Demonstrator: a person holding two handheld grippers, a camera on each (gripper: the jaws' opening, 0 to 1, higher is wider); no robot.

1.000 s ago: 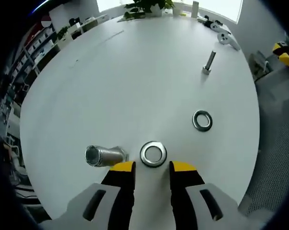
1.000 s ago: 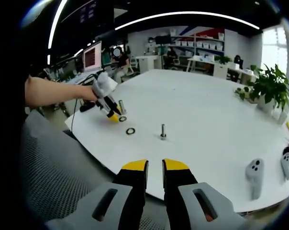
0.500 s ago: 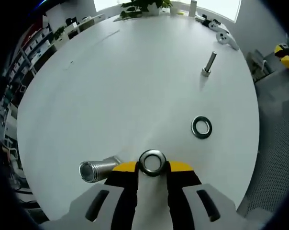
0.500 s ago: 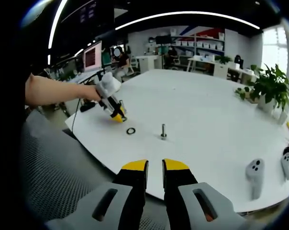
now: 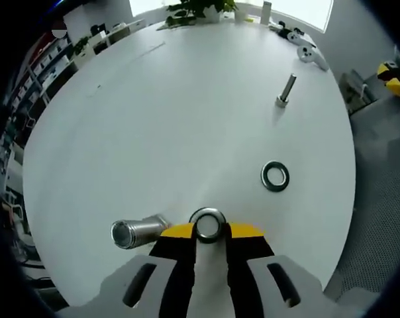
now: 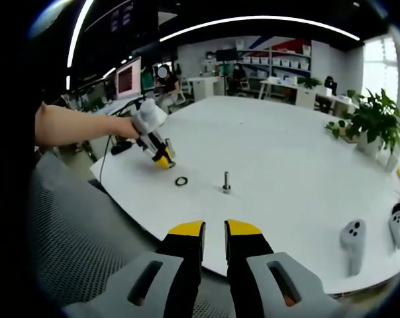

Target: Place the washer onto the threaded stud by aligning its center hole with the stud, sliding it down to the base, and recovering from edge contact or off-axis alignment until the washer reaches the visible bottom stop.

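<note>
A steel washer [image 5: 208,224] lies flat on the white table [image 5: 187,119] between my left gripper's [image 5: 211,232] yellow tips, which are shut on its rim. A second washer [image 5: 275,176] lies further out to the right. The threaded stud [image 5: 285,91] stands upright beyond it, bare. In the right gripper view a hand holds the left gripper [image 6: 162,159] down at the table's near left, with the loose washer [image 6: 181,181] and stud [image 6: 226,182] to its right. My right gripper [image 6: 214,232] hovers off the table's edge, jaws nearly together with nothing between them.
A short metal tube [image 5: 135,232] lies on its side just left of my left jaw. Two white controllers [image 6: 353,236] rest at the table's right end, near a potted plant [image 6: 369,122]. Grey mesh [image 6: 74,245] is below the table edge.
My left gripper's jaws have come forward around the washer and closed in on it. The right gripper has not moved.
</note>
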